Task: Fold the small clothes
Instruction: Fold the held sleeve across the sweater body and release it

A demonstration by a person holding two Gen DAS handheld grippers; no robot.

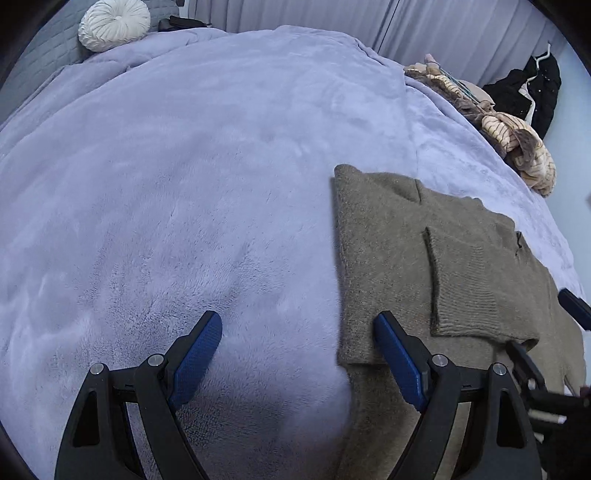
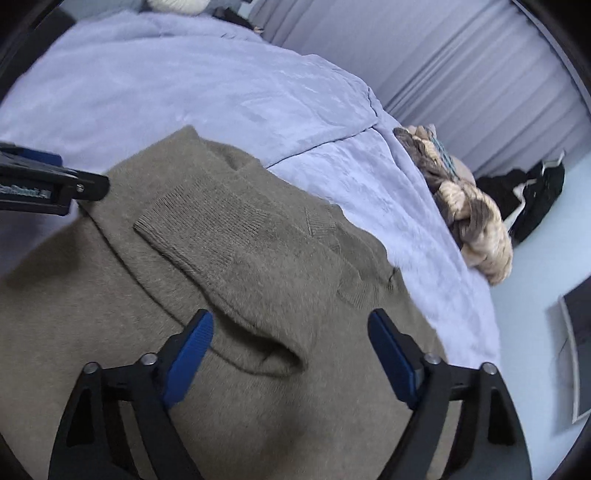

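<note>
An olive-brown knit sweater (image 1: 424, 258) lies flat on a lavender plush blanket (image 1: 184, 166), with one ribbed-cuff sleeve (image 1: 465, 291) folded across its body. My left gripper (image 1: 297, 325) is open and empty over the sweater's left edge, one pad above the blanket, the other above the knit. My right gripper (image 2: 290, 328) is open and empty, hovering over the sweater (image 2: 258, 258) near the folded sleeve's cuff (image 2: 199, 236). The left gripper shows at the left edge of the right wrist view (image 2: 51, 188).
A pile of beige and brown striped clothes (image 1: 517, 144) lies at the bed's right edge, also in the right wrist view (image 2: 472, 221). A white round cushion (image 1: 114, 24) sits at the headboard. A black garment (image 1: 532, 88) lies on the floor by the curtains.
</note>
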